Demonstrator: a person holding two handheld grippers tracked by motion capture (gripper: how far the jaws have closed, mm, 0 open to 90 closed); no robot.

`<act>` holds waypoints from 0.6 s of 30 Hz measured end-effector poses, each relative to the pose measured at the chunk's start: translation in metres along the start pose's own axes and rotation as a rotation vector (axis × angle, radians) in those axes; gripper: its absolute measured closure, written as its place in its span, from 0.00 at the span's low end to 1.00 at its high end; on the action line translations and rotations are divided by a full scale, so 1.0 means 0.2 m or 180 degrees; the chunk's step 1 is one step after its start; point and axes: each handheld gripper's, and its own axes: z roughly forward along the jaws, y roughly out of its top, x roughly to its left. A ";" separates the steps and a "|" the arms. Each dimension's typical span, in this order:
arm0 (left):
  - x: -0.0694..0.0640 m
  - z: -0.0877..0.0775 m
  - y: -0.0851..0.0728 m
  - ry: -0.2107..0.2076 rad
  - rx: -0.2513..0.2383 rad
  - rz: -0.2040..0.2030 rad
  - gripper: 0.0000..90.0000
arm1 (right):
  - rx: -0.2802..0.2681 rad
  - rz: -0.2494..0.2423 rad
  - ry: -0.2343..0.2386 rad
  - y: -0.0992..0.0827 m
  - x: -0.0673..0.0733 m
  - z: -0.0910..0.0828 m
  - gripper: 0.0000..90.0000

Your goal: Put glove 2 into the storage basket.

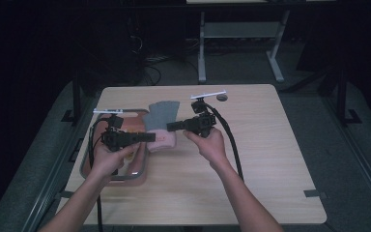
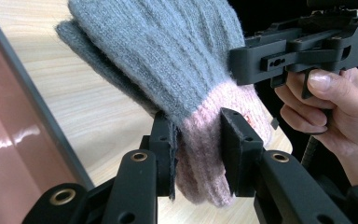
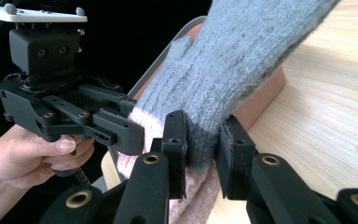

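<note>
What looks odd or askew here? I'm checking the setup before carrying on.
Nothing is spilled or damaged. The grey glove with its pink cuff is pinched at the cuff by both the left gripper and right gripper, half off the tray.

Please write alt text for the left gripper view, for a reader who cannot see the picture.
The left gripper has its two black jaws closed on the pink cuff of a grey knitted glove, held above a light wooden table. At the right, a hand holds the right gripper; a reddish tray lies at the left.
</note>
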 end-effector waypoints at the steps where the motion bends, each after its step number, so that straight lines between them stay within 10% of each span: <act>1: 0.00 -0.01 0.00 -0.0001 0.0005 0.0003 0.76 | 0.0006 0.0002 0.0003 0.00 0.00 0.01 0.83; 18: 0.06 -0.11 -0.01 0.0113 -0.0010 -0.0034 0.76 | 0.0093 -0.0067 0.0038 0.05 0.05 0.13 0.83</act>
